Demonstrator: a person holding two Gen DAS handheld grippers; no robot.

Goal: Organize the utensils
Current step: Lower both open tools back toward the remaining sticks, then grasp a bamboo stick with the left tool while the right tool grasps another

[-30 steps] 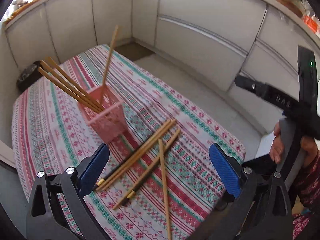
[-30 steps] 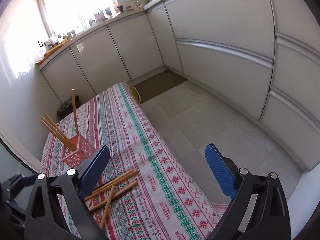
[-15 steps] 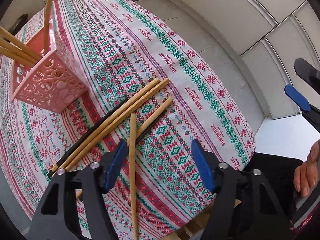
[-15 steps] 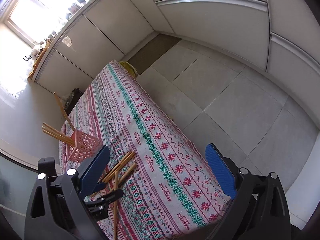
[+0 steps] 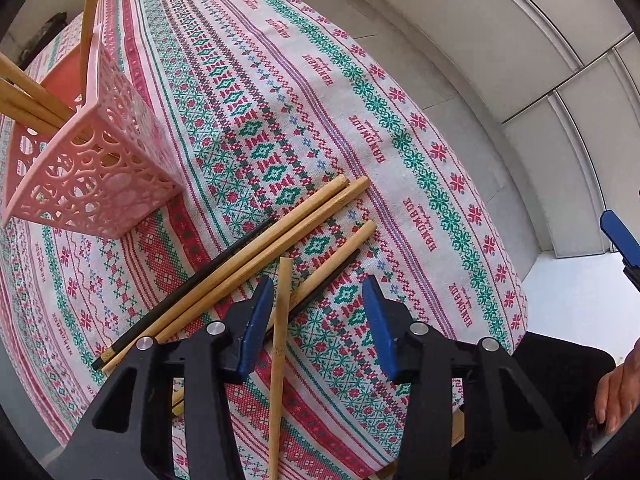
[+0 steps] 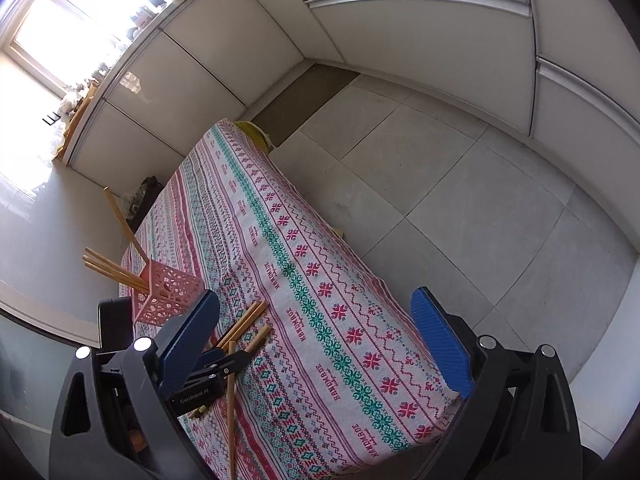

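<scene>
My left gripper (image 5: pixel 318 320) closing around bamboo chopstick (image 5: pixel 279 344), pads not touching; stick runs toward near table edge. Right gripper (image 6: pixel 316 344) apart, empty. Right view alone shows window (image 6: pixel 76 20).

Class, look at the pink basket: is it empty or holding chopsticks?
Holding chopsticks: several bamboo sticks rise out of the pink basket; others lie loose on the tablecloth.
</scene>
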